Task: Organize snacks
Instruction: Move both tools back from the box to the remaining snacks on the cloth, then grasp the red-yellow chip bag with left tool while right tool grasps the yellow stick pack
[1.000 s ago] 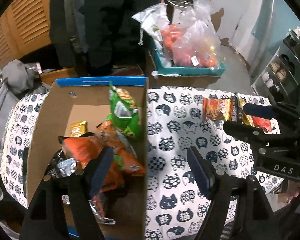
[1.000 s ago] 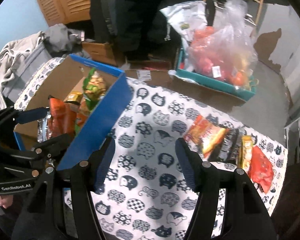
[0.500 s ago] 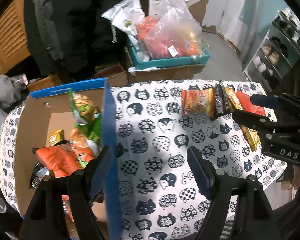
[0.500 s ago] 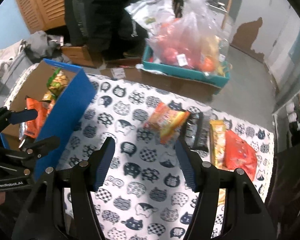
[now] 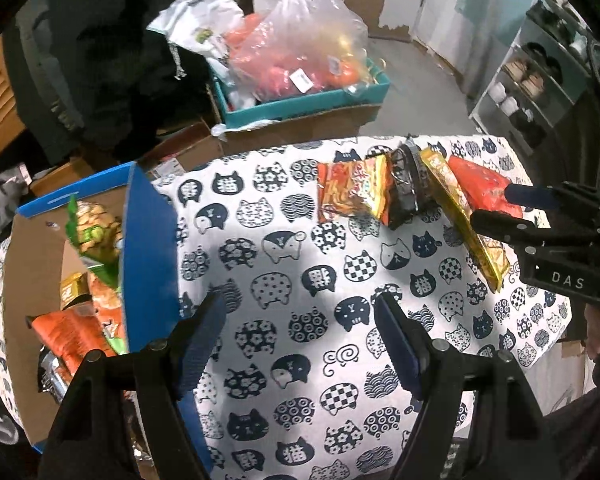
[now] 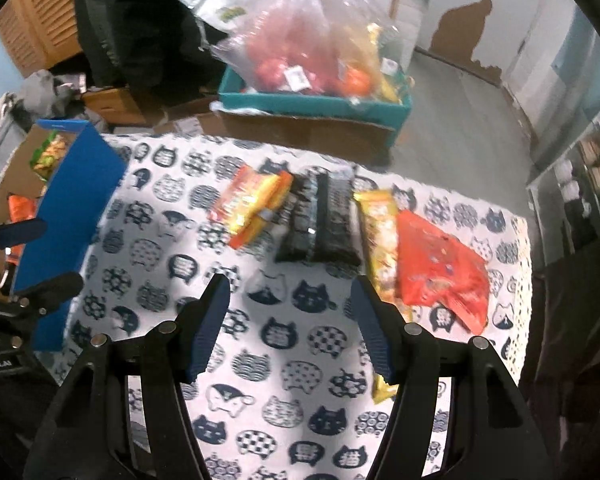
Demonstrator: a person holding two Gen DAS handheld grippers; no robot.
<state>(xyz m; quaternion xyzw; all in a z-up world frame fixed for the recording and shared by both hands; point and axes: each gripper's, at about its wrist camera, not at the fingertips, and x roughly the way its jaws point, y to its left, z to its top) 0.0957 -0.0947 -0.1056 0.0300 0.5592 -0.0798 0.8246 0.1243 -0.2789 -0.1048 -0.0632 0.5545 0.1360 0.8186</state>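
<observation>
A row of snack packs lies at the far side of the cat-print tablecloth (image 6: 284, 344): an orange-yellow pack (image 6: 252, 204), a black pack (image 6: 320, 220), a long gold pack (image 6: 380, 240) and a red pack (image 6: 436, 268). The same orange-yellow pack (image 5: 352, 188), black pack (image 5: 408, 188), gold pack (image 5: 464, 216) and red pack (image 5: 480, 184) show in the left wrist view. A blue-sided cardboard box (image 5: 148, 240) at the left holds several snack bags (image 5: 96, 236). My left gripper (image 5: 300, 336) is open and empty beside the box. My right gripper (image 6: 290, 320) is open and empty, just short of the packs.
Beyond the table a teal crate (image 6: 312, 100) holds plastic bags of goods, on a brown carton (image 6: 300, 132). Clothes lie at the far left (image 6: 40, 88). Shelving stands at the right (image 5: 540, 80). The table's right edge (image 6: 528, 280) is close to the red pack.
Both grippers have moved right, away from the box and toward the row of packs. The packs now sit nearer and more central in the right wrist view. Both grippers stay open.
</observation>
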